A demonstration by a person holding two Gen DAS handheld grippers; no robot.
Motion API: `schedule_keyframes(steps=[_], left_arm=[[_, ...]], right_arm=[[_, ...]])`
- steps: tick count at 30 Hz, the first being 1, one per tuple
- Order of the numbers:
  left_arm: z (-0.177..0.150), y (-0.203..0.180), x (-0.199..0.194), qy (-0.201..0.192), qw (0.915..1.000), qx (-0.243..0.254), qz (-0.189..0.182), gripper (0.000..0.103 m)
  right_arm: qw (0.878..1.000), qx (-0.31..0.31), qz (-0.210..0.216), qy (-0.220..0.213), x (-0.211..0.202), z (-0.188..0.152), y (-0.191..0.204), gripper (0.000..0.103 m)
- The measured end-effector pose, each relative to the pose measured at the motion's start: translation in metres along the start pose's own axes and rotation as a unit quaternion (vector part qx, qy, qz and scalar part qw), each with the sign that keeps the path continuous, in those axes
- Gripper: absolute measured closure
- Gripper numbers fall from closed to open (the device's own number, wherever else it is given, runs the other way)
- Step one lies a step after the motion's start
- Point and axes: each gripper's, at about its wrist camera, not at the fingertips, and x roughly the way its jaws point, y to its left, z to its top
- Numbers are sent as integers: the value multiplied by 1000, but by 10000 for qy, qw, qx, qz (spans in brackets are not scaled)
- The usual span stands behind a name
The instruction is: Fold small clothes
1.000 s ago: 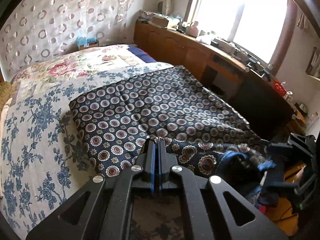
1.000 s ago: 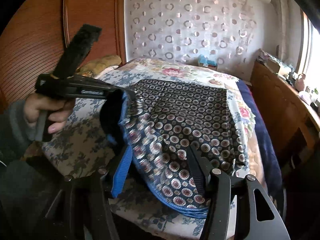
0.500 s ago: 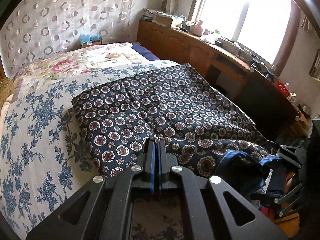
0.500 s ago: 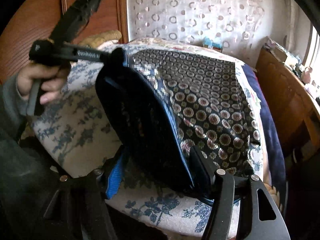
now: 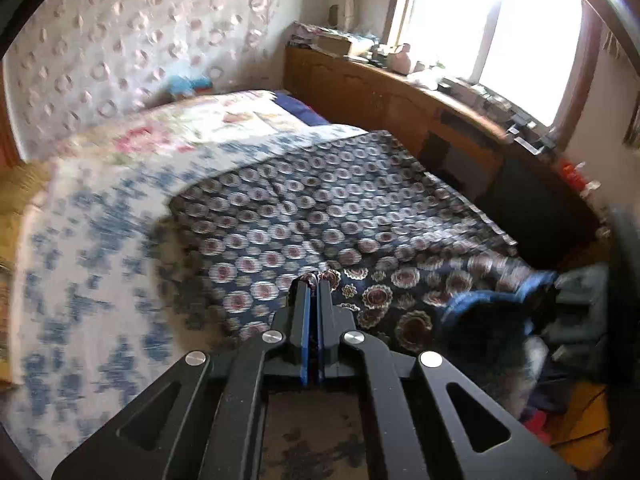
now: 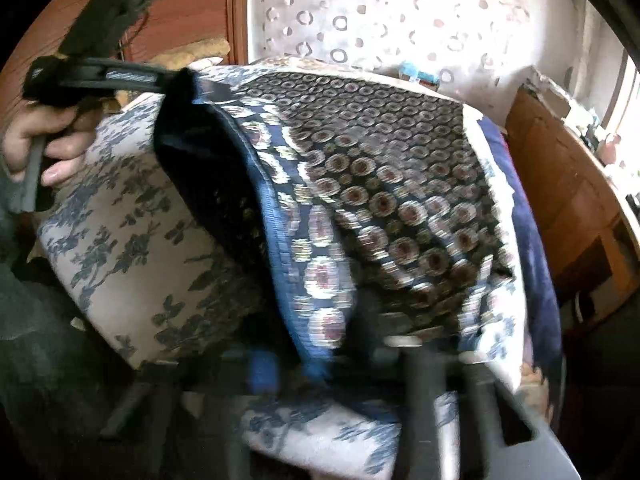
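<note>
We lift the patterned garment [image 5: 320, 216] off the bed [image 5: 80, 260], left gripper [image 5: 314, 280] clamped on its hem at lower centre, right gripper's [image 6: 340, 360] blurred state unclear, keeping 2 corners level.

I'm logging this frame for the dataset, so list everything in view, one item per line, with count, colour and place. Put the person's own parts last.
patterned garment: one, navy with round medallions and a blue hem, spread on the bed, near edge lifted.
bedspread: one, white with blue flowers, covering the bed.
wooden cabinet: one, brown, along the window wall, its top cluttered.
window: one, bright, above the cabinet.
curtain: one, white with ring pattern, behind the bed.
left gripper: one, black with blue pads, shut on the garment's near edge.
right gripper: one, black, blurred, at the garment's hem; grip unclear.
left hand: one, bare, holding the left gripper's handle.
</note>
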Motion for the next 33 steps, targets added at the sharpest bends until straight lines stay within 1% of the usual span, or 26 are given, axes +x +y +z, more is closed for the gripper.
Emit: schedule_keyframes(steps=[2, 4, 7, 9, 10, 12, 14, 17, 18, 19, 20, 26, 33], left_arm=[[0, -2, -8, -98, 9999, 71, 33, 100], [2, 3, -14, -191, 9998, 15, 18, 100], [7, 18, -20, -321, 9994, -110, 120, 96], [10, 29, -22, -354, 9989, -212, 224, 91], [12, 35, -23, -374, 9986, -245, 295, 90], [15, 44, -25, -398, 9982, -313, 326, 82], [20, 53, -27, -446, 9976, -354, 382, 77], [26, 64, -27, -465, 9970, -345, 513, 77], [28, 68, -26, -458, 9969, -350, 538, 69], [29, 73, -24, -459, 9967, -377, 552, 63], [30, 75, -23, -467, 9965, -391, 564, 61], [37, 93, -9, -356, 9960, -446, 688, 59], [38, 110, 3, -219, 9963, -534, 640, 59]], right_arm=[[9998, -12, 120, -151, -6, 16, -9, 98], [9988, -262, -69, -402, -14, 42, -14, 98], [9973, -370, -117, -619, -15, 74, -24, 98], [9964, -450, -135, -706, -10, 90, -27, 98], [9961, -481, -125, -725, -6, 95, -28, 98], [9958, -533, -70, -746, 2, 104, -30, 98], [9953, -580, 0, -773, 8, 111, -30, 98], [9947, -637, 43, -807, 19, 119, -31, 98], [9945, -641, 70, -824, 23, 123, -32, 98], [9944, -641, 96, -835, 27, 130, -34, 98], [9943, -637, 122, -849, 34, 136, -38, 98], [9938, -636, 264, -873, 58, 159, -50, 99], [9944, -746, 377, -649, 99, 177, -57, 99]])
